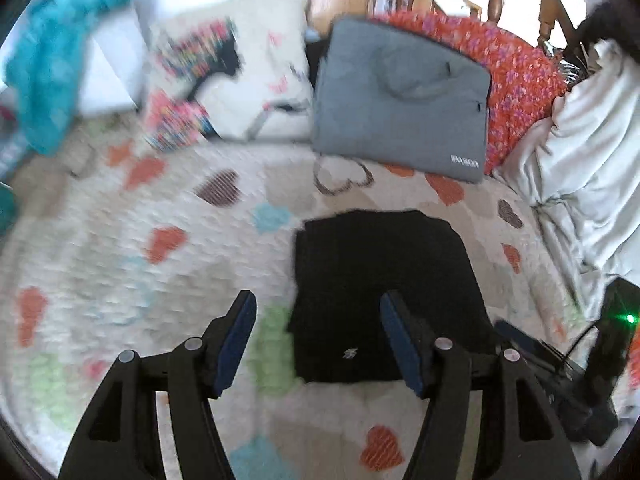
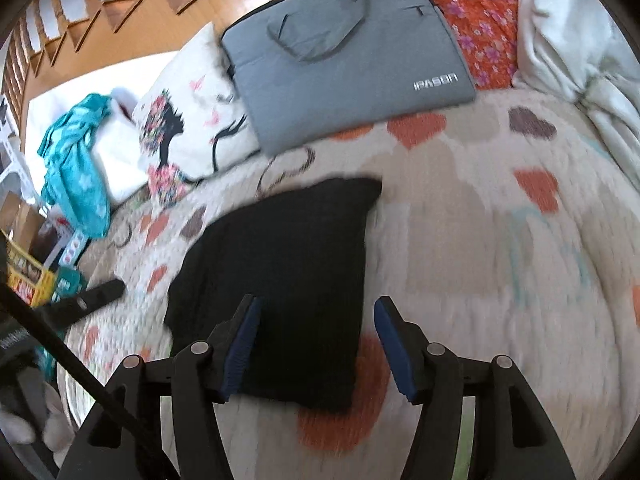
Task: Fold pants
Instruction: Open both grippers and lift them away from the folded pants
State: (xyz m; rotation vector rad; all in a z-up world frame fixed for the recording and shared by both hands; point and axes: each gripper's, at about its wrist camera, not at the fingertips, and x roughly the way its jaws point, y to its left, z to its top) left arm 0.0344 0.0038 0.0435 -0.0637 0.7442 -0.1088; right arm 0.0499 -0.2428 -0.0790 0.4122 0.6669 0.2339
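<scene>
While you hold both tools above the one heart-patterned bedspread [image 1: 160,208], one folded black pants [image 1: 380,280] bundle lies mid-bed, with one grey laptop bag [image 2: 340,52] and one printed pillow [image 2: 188,112] toward the head edge. Your left gripper [image 1: 318,304] and right gripper [image 2: 318,308] are spread wide, holding nothing.

A heart-patterned blanket [image 2: 460,240] covers the bed. At its far edge lies a grey laptop bag [image 2: 344,52] — a printed pillow [image 2: 192,108] left of it, red floral fabric [image 2: 476,12] behind, white bedding [image 2: 580,48] right.
</scene>
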